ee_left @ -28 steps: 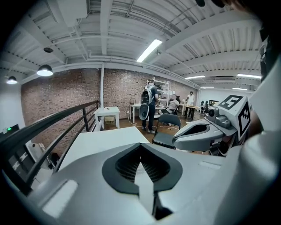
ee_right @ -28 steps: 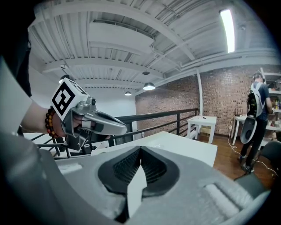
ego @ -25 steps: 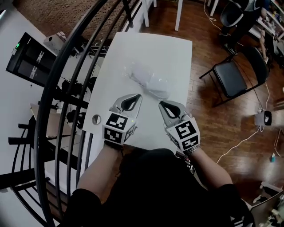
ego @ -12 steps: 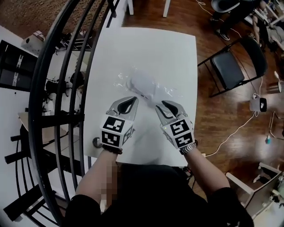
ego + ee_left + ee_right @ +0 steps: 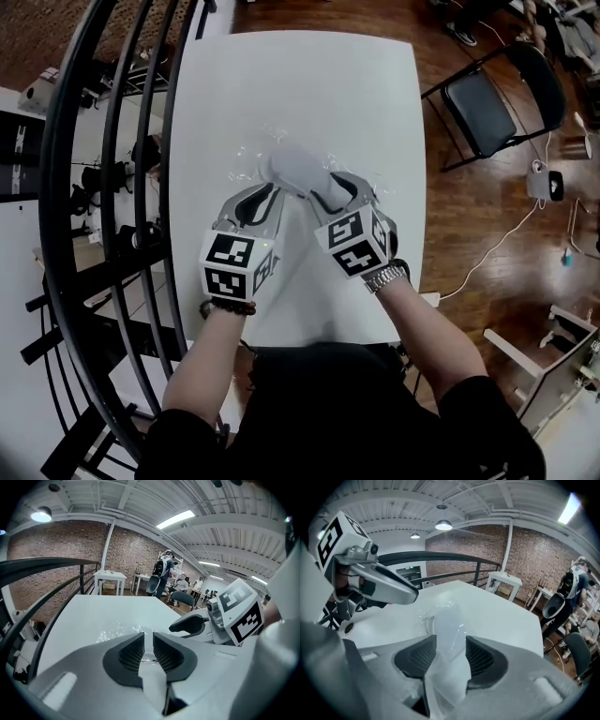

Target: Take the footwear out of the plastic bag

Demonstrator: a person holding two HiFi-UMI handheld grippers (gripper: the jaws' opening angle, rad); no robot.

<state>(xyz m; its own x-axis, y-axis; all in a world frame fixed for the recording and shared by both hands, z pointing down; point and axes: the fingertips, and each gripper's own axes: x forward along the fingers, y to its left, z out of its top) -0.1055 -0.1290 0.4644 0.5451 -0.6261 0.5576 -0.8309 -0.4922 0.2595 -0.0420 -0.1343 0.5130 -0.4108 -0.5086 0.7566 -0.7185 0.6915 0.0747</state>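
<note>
A white piece of footwear [image 5: 295,169] lies inside a clear, crinkled plastic bag [image 5: 248,159] on the white table [image 5: 281,75]. My right gripper [image 5: 339,187] is over its near end. Its jaws have just been opening and now stand wide on either side of the bagged footwear [image 5: 447,620], so the right gripper [image 5: 450,644] is open. My left gripper [image 5: 262,189] is at the bag's near left edge. Its jaws have just been opening and show a narrow gap [image 5: 148,639]. The bag's plastic [image 5: 117,632] lies just beyond its tips.
A black curved railing [image 5: 112,187] runs along the table's left side. A black folding chair [image 5: 483,98] stands on the wooden floor to the right, with cables and a small white device [image 5: 544,183] nearby. More tables and people are far behind.
Both grippers have moved forward and down onto the bag. The right jaws went from shut to wide apart around the footwear. The left jaws parted slightly.
</note>
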